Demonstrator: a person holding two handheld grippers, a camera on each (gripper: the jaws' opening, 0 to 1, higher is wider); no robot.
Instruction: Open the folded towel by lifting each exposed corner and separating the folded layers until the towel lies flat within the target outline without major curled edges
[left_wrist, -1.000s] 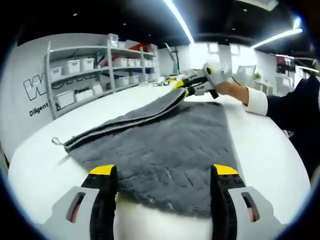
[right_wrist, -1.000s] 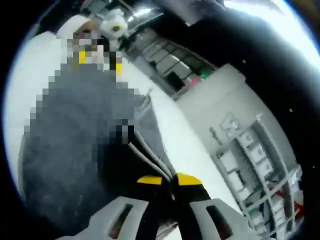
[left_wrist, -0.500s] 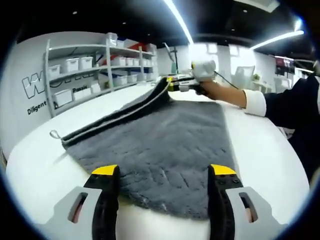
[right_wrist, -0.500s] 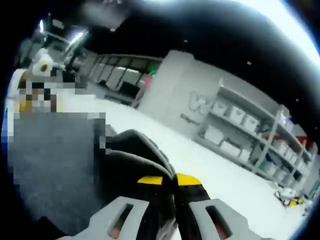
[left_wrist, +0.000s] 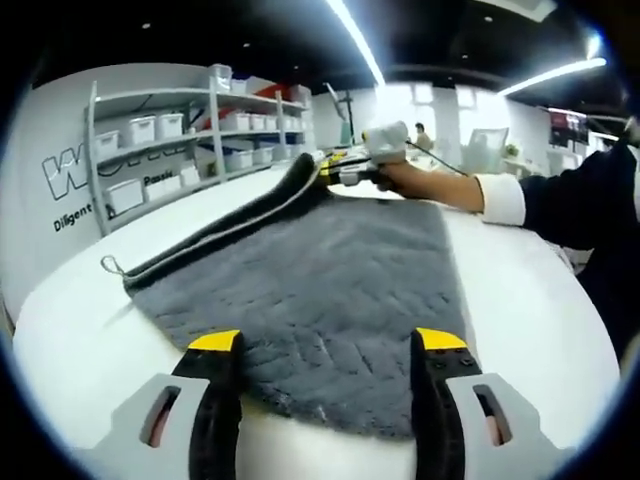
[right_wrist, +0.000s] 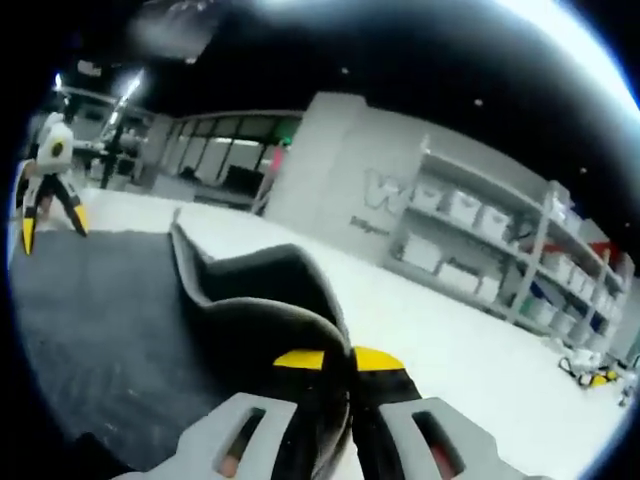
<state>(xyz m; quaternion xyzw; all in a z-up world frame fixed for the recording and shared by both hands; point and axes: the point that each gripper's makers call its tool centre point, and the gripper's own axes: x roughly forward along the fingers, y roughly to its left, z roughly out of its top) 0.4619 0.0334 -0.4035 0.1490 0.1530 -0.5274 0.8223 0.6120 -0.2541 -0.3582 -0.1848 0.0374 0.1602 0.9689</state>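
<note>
Grey towel (left_wrist: 330, 270) lies on the white desk (left_wrist: 70, 330). Right claw (right_wrist: 350, 362) pinches its upper layer's far corner, raised; left claw (left_wrist: 328, 345) hovers wide open, empty. Best peeled low and slowly across.

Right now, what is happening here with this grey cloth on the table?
A person is unfolding a grey towel on a white table with two handheld grippers. The right gripper has its jaws shut on the far corner of the top layer and lifts it off the layer below. The left gripper hovers with open jaws over the near edge. The towel is not yet flat.
</note>
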